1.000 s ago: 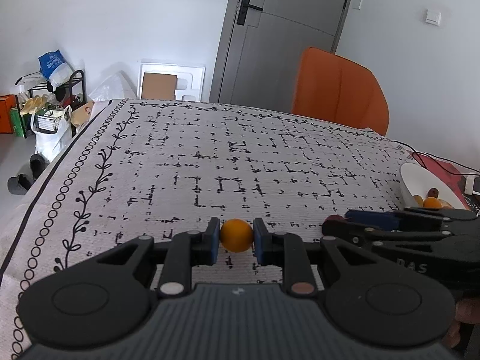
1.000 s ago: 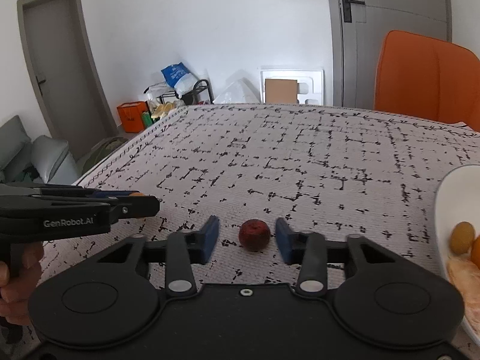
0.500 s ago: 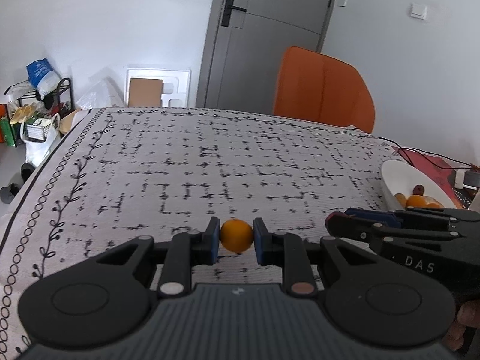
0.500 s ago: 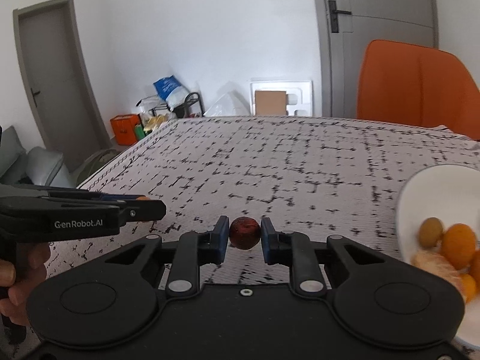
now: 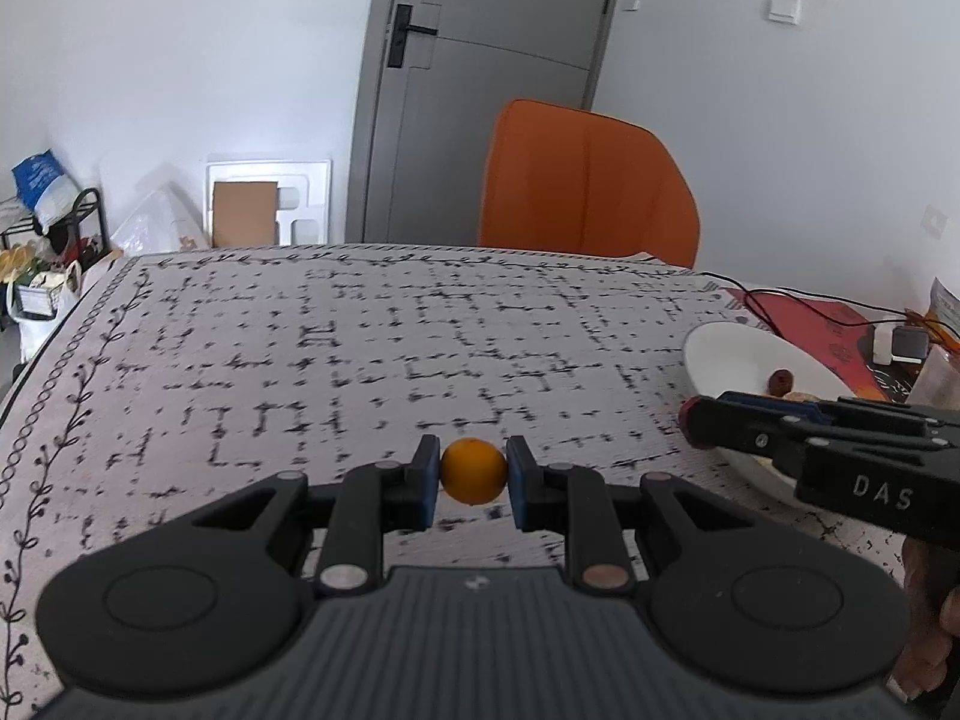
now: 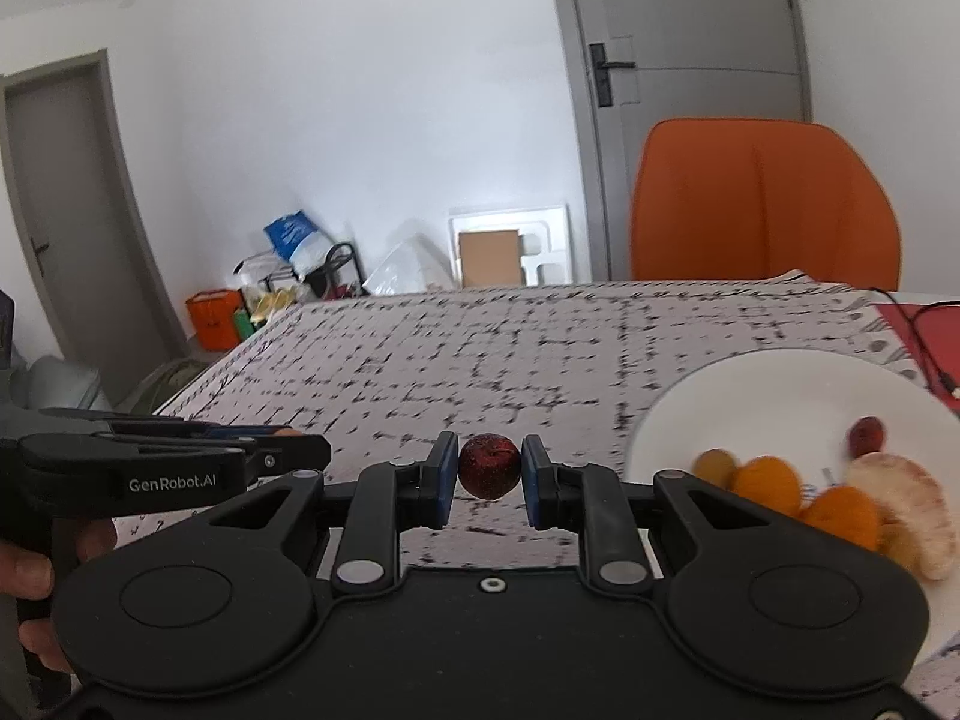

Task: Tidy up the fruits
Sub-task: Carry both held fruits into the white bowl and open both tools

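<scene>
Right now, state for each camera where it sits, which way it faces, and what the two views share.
Left wrist: sits on the left gripper, looks along its fingers across the patterned tablecloth toward the door; shows its jaws shut on a small orange fruit, plus the right gripper.
Right wrist: sits on the right gripper, same heading; its jaws are shut on a dark red fruit, with the left gripper beside it.
Shared: white plate, orange chair.

Left gripper [image 5: 473, 473] and right gripper [image 6: 489, 467] are both clamped tight, side by side, angled slightly downward.
</scene>
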`<state>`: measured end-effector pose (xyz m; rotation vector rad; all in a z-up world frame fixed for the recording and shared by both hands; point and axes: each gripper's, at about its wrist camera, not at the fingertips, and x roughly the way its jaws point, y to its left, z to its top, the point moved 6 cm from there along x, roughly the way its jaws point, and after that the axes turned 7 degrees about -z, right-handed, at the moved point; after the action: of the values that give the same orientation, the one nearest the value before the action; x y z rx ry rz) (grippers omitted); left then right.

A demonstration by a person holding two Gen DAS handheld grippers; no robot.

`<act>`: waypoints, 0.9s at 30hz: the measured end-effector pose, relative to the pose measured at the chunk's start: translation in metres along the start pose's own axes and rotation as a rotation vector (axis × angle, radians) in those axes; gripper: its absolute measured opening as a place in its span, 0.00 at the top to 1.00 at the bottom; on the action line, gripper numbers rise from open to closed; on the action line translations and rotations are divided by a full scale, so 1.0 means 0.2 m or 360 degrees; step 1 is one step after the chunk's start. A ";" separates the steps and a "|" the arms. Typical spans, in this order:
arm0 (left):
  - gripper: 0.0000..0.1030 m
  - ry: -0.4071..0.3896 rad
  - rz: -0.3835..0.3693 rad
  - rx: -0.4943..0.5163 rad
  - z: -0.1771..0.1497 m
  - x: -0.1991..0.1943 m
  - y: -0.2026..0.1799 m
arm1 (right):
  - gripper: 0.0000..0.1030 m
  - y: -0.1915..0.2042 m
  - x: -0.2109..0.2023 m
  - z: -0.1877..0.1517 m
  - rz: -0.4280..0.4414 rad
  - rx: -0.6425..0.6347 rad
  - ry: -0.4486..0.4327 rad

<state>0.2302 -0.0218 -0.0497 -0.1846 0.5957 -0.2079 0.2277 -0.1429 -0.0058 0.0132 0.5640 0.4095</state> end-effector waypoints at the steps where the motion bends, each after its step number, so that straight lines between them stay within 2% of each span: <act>1: 0.79 -0.0001 -0.0004 0.0008 0.01 0.01 -0.02 | 0.80 -0.02 -0.02 0.00 -0.0006 0.0010 -0.0010; 13: 0.79 -0.0030 -0.0064 0.0097 0.08 0.06 -0.24 | 0.80 -0.28 -0.14 0.02 -0.0093 0.0100 -0.0090; 27: 0.79 -0.0020 -0.0108 0.0172 0.12 0.16 -0.40 | 0.80 -0.54 -0.16 0.00 -0.0204 0.0142 -0.0100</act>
<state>0.2588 -0.1037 -0.0293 -0.1016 0.5645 -0.3034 0.2436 -0.2534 -0.0022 0.0751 0.5179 0.2578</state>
